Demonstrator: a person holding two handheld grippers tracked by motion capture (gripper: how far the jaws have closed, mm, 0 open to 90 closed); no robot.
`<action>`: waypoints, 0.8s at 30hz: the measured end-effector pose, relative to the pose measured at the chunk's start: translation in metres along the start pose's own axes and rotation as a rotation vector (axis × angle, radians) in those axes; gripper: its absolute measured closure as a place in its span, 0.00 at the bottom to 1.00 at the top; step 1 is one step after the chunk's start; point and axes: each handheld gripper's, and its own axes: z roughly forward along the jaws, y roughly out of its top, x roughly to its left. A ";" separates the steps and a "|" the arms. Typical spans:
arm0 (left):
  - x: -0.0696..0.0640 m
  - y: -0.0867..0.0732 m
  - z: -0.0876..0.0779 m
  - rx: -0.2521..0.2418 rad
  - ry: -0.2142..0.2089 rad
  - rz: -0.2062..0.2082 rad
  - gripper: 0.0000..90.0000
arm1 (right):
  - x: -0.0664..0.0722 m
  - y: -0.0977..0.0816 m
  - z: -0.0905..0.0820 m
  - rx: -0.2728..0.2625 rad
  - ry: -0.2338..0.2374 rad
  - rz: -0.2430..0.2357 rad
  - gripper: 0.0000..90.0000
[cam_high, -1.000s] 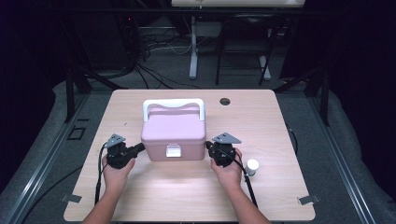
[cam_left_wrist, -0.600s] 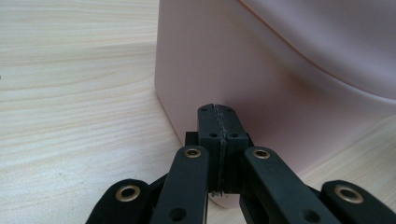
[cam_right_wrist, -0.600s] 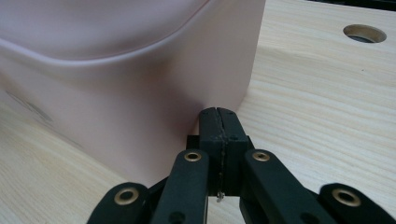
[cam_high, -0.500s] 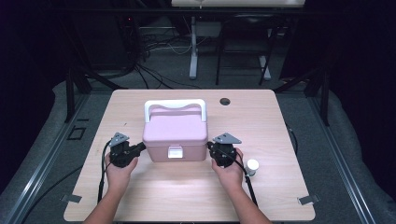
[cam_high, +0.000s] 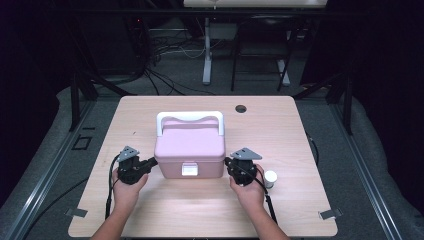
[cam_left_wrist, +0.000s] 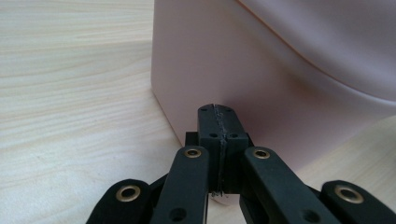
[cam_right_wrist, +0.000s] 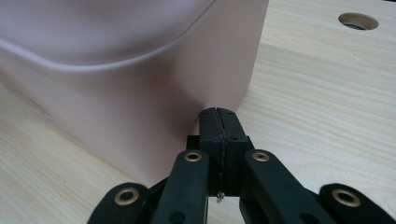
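A pink box (cam_high: 189, 149) with a white handle (cam_high: 190, 118) folded toward its far side is parked near the middle of the light wooden table (cam_high: 150, 210), its lid shut and a small white latch (cam_high: 189, 170) seen on the front wall. The left gripper (cam_high: 150, 163) is held low at the box's left wall, and in the left gripper view (cam_left_wrist: 218, 122) its two black jaws are pressed flat together with nothing pinched between them (the tips look to be right up against the pink wall (cam_left_wrist: 243, 79), though actual contact can't be confirmed). Same deal on the other side: the right gripper (cam_high: 229, 162) is set at the box's right wall, and in the right gripper view (cam_right_wrist: 218, 122) the jaws are fully closed on nothing, tips parked at the lower corner of the pink side (cam_right_wrist: 154, 107). Each gripper is held by a hand coming in from the near edge. A small white bottle (cam_high: 270, 178) is stood upright on the table just beside the right hand (cam_high: 248, 189), well clear of the box. A round cable hole (cam_high: 241, 108) is cut into the table behind the box, also picked up in the right gripper view (cam_right_wrist: 358, 21).
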 end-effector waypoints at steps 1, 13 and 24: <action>-0.001 -0.001 -0.001 0.001 -0.006 -0.006 1.00 | 0.000 -0.001 -0.001 0.001 0.001 -0.001 1.00; -0.009 -0.010 -0.011 0.009 -0.033 -0.029 1.00 | 0.005 -0.010 -0.016 0.010 0.014 0.002 1.00; -0.021 -0.018 -0.023 0.028 -0.050 -0.003 1.00 | 0.010 -0.019 -0.033 0.029 0.019 -0.029 1.00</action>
